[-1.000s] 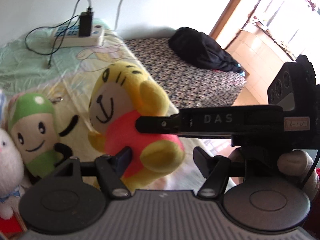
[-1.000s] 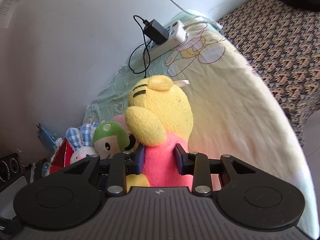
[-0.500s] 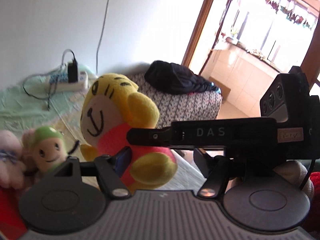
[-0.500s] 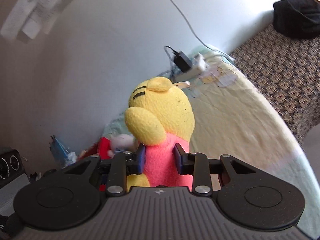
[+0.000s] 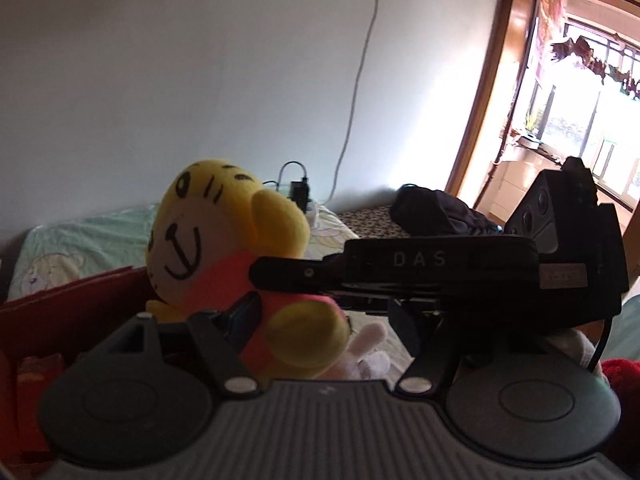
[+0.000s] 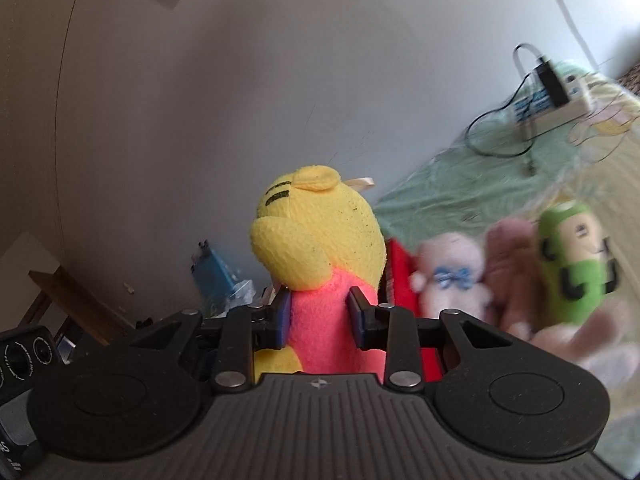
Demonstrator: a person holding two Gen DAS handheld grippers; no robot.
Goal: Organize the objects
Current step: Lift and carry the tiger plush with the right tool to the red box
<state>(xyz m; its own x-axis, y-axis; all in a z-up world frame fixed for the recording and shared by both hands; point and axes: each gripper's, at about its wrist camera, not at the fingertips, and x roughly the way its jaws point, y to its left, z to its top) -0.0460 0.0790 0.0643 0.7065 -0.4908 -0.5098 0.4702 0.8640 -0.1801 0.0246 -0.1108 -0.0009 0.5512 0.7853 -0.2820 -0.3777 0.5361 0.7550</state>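
The right gripper (image 6: 320, 316) jaws clamp the pink torso of a yellow tiger plush (image 6: 320, 236) with black stripes; the left gripper (image 5: 324, 320) jaws stand wide.

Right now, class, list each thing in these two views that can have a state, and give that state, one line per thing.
Right gripper: shut on the yellow tiger plush.
Left gripper: open, holding nothing.
Yellow tiger plush: upright, gripped at its pink body.
Black charger: plugged into the power strip.
Green plush: upright among the other toys, blurred.
White plush: upright, beside the red box.
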